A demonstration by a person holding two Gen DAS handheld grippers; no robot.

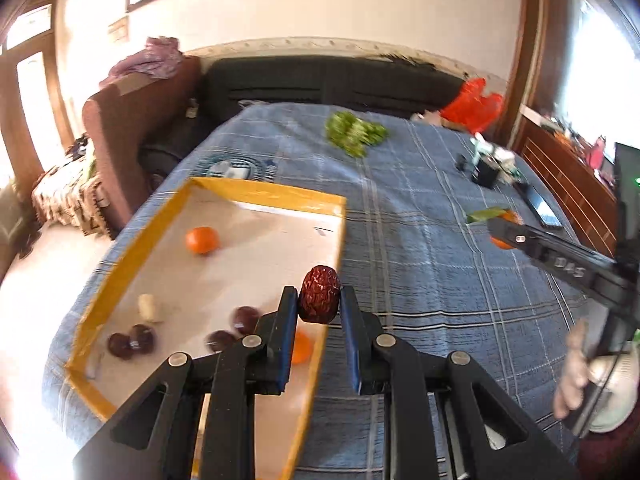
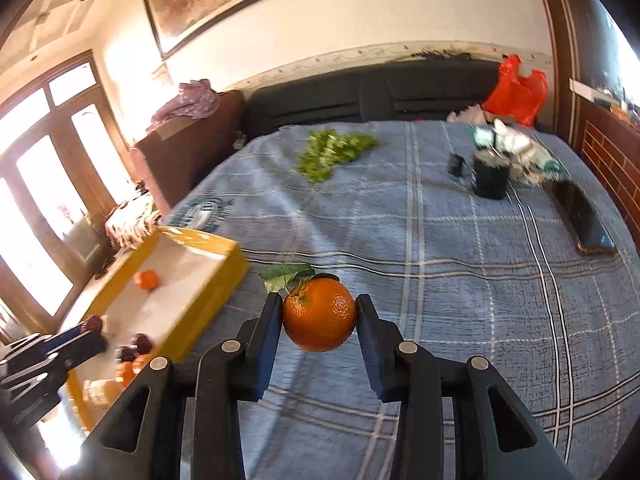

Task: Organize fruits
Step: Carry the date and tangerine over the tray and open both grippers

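My left gripper [image 1: 319,300] is shut on a wrinkled red date [image 1: 319,294], held over the right edge of the yellow-rimmed box [image 1: 264,194]. Inside the box lie an orange [image 1: 202,240], several dark dates [image 1: 132,342], a pale piece [image 1: 147,307] and another orange [image 1: 301,347] behind my finger. My right gripper [image 2: 319,314] is shut on a leafy orange [image 2: 319,314], lifted above the blue plaid bedspread [image 2: 440,264], right of the box [image 2: 216,280]. In the left wrist view that gripper [image 1: 502,232] appears at the right with the orange [image 1: 505,243]. The left gripper [image 2: 86,330] shows at the lower left of the right wrist view.
A bunch of green grapes [image 1: 354,133] lies far back on the bed. A black cup [image 2: 490,178], a phone [image 2: 582,216], crumpled wrappers [image 2: 520,144] and a red bag [image 2: 516,92] sit at the back right. A brown armchair [image 1: 132,128] stands left of the bed. A person's hand [image 1: 572,376] shows at the right.
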